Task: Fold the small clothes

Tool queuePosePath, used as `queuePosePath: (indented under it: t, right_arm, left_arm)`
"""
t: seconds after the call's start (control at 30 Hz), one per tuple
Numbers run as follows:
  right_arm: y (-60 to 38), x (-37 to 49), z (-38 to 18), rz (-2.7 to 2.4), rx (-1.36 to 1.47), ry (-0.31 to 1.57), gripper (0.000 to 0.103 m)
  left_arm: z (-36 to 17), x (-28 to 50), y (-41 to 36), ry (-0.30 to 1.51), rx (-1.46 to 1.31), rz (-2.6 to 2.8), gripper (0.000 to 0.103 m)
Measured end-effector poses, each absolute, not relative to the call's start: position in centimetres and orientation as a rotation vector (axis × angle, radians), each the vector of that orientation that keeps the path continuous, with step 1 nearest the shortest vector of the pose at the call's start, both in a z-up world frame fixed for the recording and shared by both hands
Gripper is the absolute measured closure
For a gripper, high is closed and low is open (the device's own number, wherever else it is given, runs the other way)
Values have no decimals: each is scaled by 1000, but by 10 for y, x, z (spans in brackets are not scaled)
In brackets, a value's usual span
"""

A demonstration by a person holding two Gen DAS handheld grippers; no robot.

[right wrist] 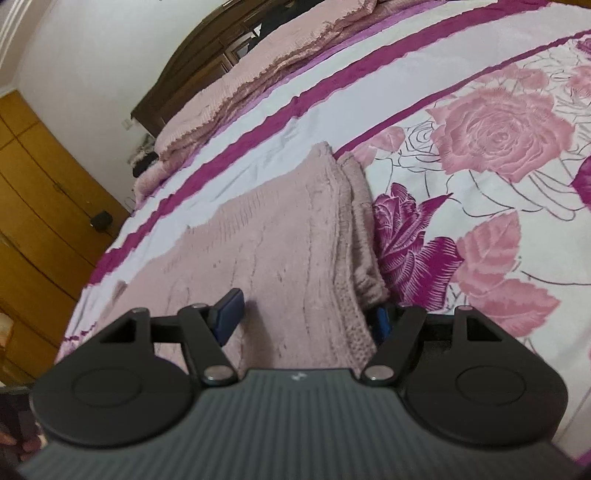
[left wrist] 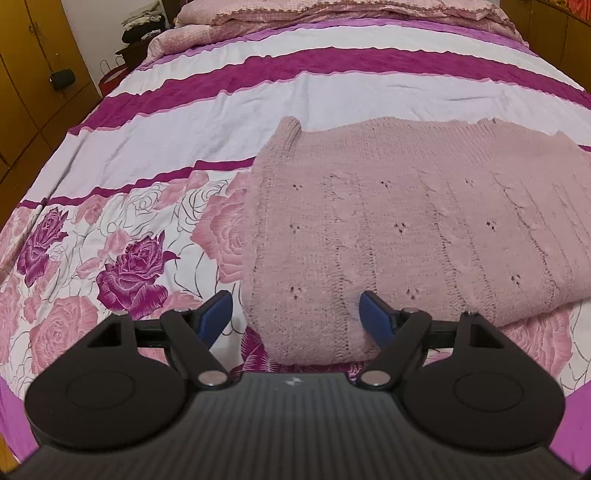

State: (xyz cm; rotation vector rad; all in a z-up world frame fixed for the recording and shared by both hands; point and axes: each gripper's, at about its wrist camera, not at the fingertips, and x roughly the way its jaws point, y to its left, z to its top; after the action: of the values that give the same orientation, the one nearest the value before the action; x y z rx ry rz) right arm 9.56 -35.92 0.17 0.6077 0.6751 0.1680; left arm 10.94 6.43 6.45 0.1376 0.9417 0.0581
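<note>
Pink knit: a folded sweater lies flat on the bed, its ribbed hem toward the far side, its near folded edge just in front of the left gripper.
Bed cover: white with magenta stripes and printed pink and purple roses; the sweater sits across the border between stripes and roses.
Left gripper: jaws stand wide apart, blue pads on either side of the sweater's near left corner, one pad over the bare sheet, the other over the knit; neither pad presses on the fabric.
Right gripper: jaws spread, straddling the sweater's near right edge; the left pad lies above the knit, the right pad is mostly hidden behind the stacked folded layers, so contact there cannot be told.
Far end: a folded pink quilt lies along the head of the bed.
Left side: a yellow wooden wardrobe stands by the wall.
</note>
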Motion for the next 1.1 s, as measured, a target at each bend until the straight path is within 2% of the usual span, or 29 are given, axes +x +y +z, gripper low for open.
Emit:
queuePosePath:
  t: [0.1, 0.37, 0.4, 0.47, 0.53, 0.73, 1.1]
  right_arm:
    - [-360, 95, 1, 169, 617, 662, 33]
    - [-367, 94, -4, 148, 679, 630, 47]
    - [-368, 95, -5, 141, 682, 626, 52]
    - [-368, 96, -7, 135, 694, 622, 73]
    - [-370, 96, -7, 137, 712, 606, 77]
    - [-366, 89, 8, 178, 702, 534, 79]
    - [-318, 107, 72, 280, 628, 449, 80]
  left_arm:
    - [64, 110, 65, 942, 132, 56, 22]
    - [62, 110, 69, 945, 107, 54, 21]
    - [62, 110, 69, 943, 106, 53, 21]
    - [62, 109, 69, 941, 107, 51, 21]
    - [62, 109, 69, 940, 105, 49, 21]
    - [66, 108, 73, 934, 99, 48, 21]
    - [84, 103, 100, 902, 98, 100, 21]
